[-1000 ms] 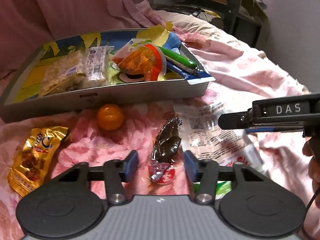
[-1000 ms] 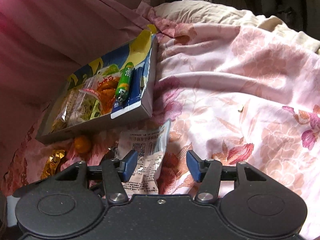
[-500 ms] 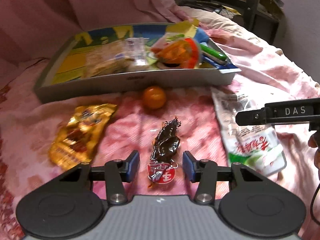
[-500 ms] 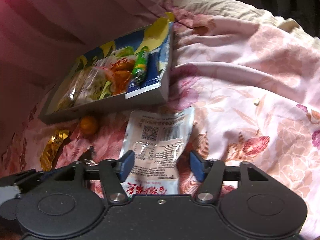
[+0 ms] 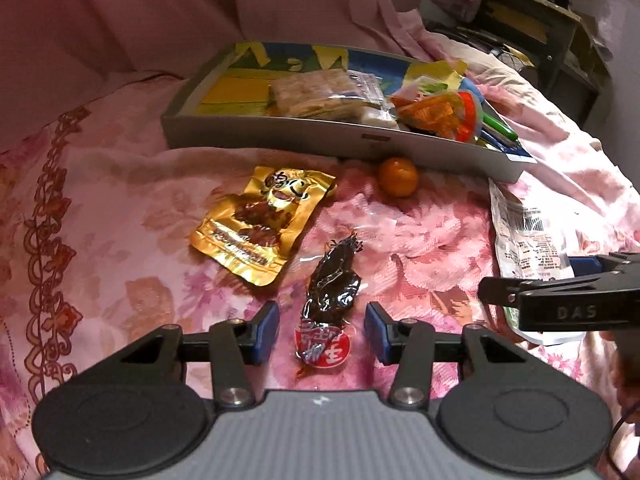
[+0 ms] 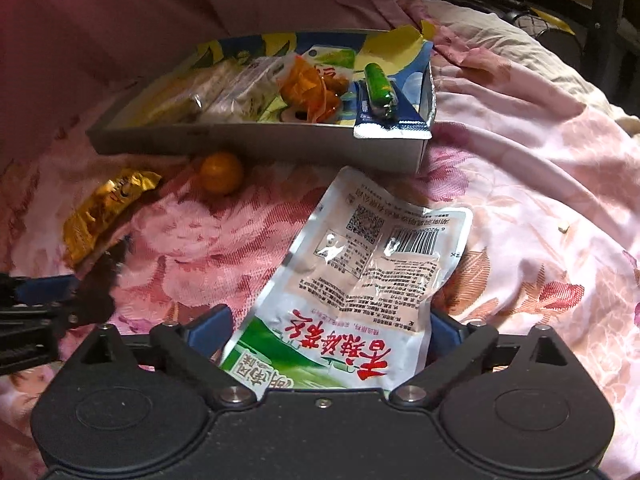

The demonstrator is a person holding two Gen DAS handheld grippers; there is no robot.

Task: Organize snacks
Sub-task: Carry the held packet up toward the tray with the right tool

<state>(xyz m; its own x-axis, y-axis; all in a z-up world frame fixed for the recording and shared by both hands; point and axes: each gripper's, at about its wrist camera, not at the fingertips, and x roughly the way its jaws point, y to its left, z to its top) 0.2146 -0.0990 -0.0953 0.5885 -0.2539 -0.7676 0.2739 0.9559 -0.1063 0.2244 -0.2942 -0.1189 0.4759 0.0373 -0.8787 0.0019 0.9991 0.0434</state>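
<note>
White snack pouch [image 6: 360,280] lies between the just-widened jaws of the right gripper [image 6: 326,332] (untouched, flat on bedspread [image 6: 520,200]).

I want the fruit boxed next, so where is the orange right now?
The orange lies on the bedspread just in front of the box, right of the gold packet.

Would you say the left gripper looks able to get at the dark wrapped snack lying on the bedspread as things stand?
Probably yes. The dark wrapped snack lies between the open fingers of the left gripper, nothing covers it, and the gold packet and right gripper sit off to either side.
</note>
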